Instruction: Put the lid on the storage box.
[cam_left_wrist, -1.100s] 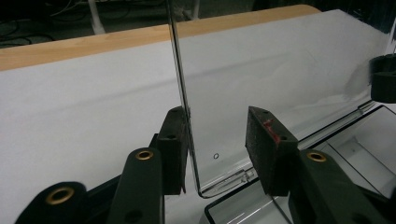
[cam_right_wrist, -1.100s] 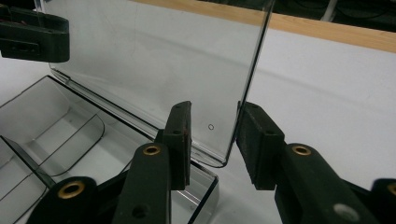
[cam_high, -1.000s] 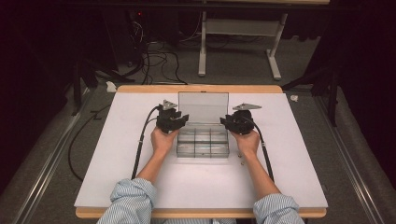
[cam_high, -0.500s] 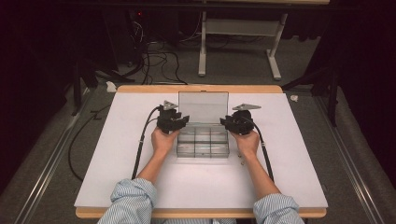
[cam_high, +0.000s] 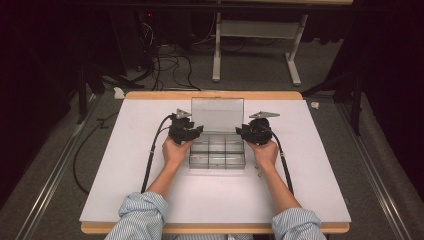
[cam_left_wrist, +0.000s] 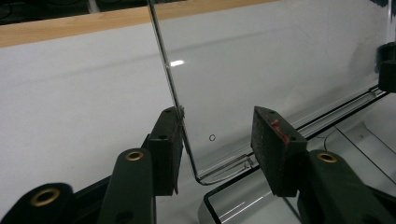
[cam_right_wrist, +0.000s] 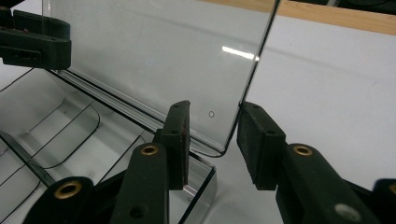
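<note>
A clear plastic compartment box (cam_high: 217, 152) is seen at the middle of a white bench (cam_high: 125, 175), its transparent lid (cam_high: 217, 115) raised upright at the far side of the box. The left tongs (cam_left_wrist: 217, 140) are held released astride the lid's left edge, one pad touching it; the right tongs (cam_right_wrist: 212, 137) are likewise spread around the lid's right edge. The box is judged light, rigid, glossy and slippery, and its thin lid likely to flex or crack. The lid is best taken low on both side edges, near the hinge.
</note>
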